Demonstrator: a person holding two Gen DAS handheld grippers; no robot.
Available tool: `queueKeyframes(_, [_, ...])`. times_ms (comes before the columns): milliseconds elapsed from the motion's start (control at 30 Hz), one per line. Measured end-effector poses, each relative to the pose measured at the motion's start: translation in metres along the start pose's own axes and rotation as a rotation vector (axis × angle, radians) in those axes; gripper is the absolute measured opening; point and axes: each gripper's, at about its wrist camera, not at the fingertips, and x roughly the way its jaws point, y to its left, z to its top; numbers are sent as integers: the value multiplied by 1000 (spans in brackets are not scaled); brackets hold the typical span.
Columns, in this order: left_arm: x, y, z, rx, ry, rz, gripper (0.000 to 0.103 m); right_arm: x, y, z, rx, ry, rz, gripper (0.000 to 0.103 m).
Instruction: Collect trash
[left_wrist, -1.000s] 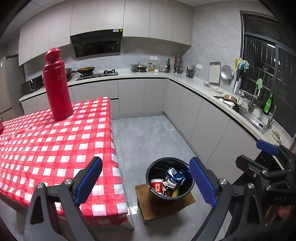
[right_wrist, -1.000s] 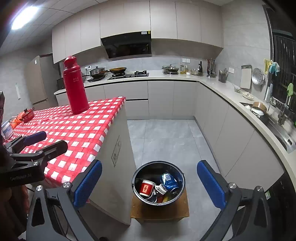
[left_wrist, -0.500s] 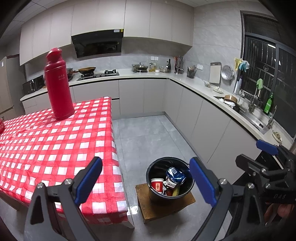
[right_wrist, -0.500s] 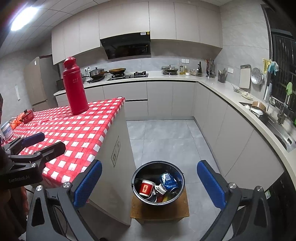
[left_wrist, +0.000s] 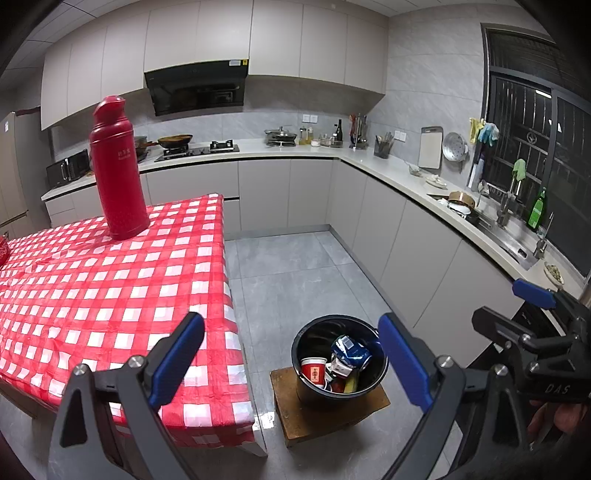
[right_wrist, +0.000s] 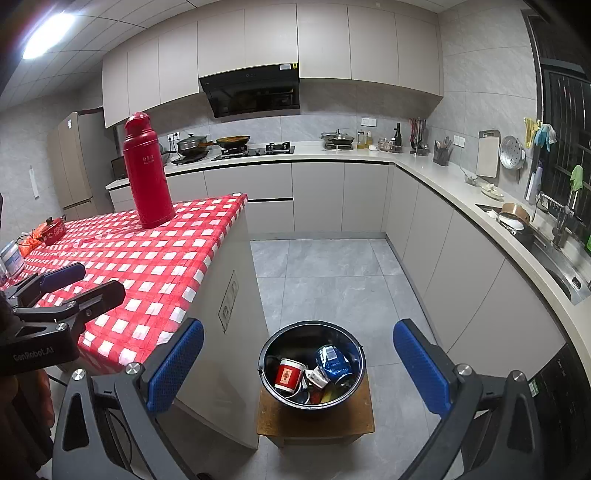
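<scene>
A black trash bucket (left_wrist: 306, 339) (right_wrist: 269, 347) stands on a low wooden stool (left_wrist: 295, 417) (right_wrist: 317, 424) on the floor beside the table. Inside it lie a red paper cup (left_wrist: 314, 370) (right_wrist: 289, 375), a crushed blue can (left_wrist: 351, 352) (right_wrist: 331, 363) and other scraps. My left gripper (left_wrist: 291, 362) is open and empty, held above the table's corner and the bucket. My right gripper (right_wrist: 298, 362) is open and empty, above the bucket. Each gripper shows at the edge of the other's view.
A table with a red checked cloth (left_wrist: 92, 288) (right_wrist: 147, 258) holds a tall red thermos (left_wrist: 116, 170) (right_wrist: 146, 171). A small red pot (right_wrist: 54, 227) and a tin (right_wrist: 11, 258) sit at its far left. Cabinets and counter line the back and right, with a sink (right_wrist: 561, 273).
Both grippers stay open and nearly still. The left view has drifted slightly, so the thermos and table sit a little further right in it.
</scene>
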Motion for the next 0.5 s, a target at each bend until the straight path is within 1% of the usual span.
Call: queueKeyframes(500, [2,1,1,5,-4,1,96,2,2,2,-10,2,0,103])
